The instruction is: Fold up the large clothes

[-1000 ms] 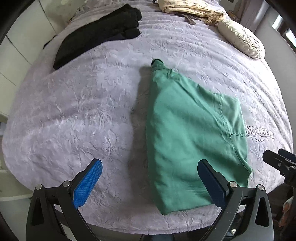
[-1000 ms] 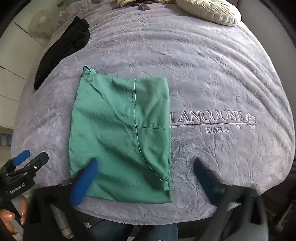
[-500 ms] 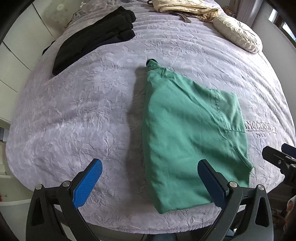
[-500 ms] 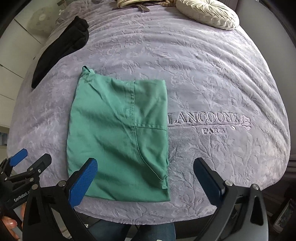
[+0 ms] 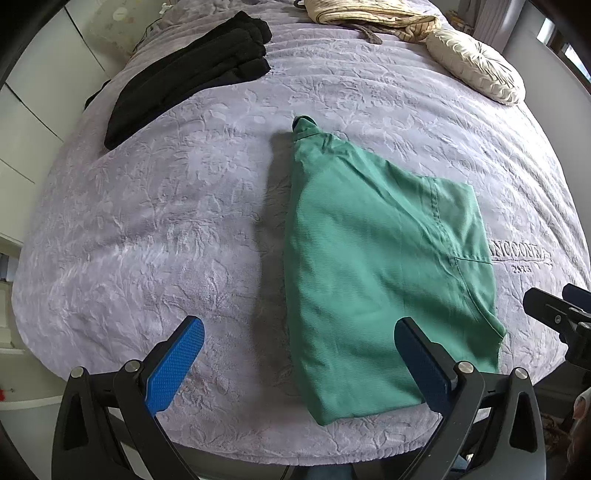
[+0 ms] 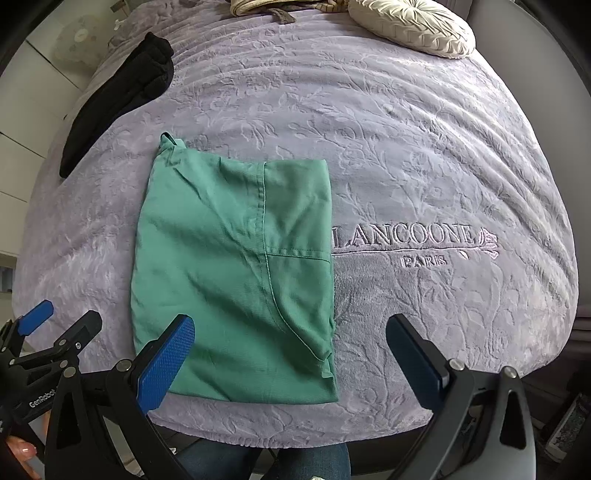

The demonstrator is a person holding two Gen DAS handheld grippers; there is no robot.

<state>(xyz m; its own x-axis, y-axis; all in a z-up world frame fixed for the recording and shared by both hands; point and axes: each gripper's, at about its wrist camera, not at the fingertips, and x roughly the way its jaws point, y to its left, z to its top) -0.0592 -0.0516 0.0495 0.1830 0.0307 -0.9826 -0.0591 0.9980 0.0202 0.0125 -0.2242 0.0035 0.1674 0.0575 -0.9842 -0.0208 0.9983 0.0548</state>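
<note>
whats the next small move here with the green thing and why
Probably lower both open grippers to the near edge of the green garment, the left gripper at its left corner and the right gripper at its right. Both are empty above the bed, and the garment lies flat as a long rectangle, so one more fold away seems due.

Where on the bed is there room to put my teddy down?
Bare blanket lies right of the green garment, below the cream pillow. More lies between it and the black clothes. The far edge is crowded.
</note>
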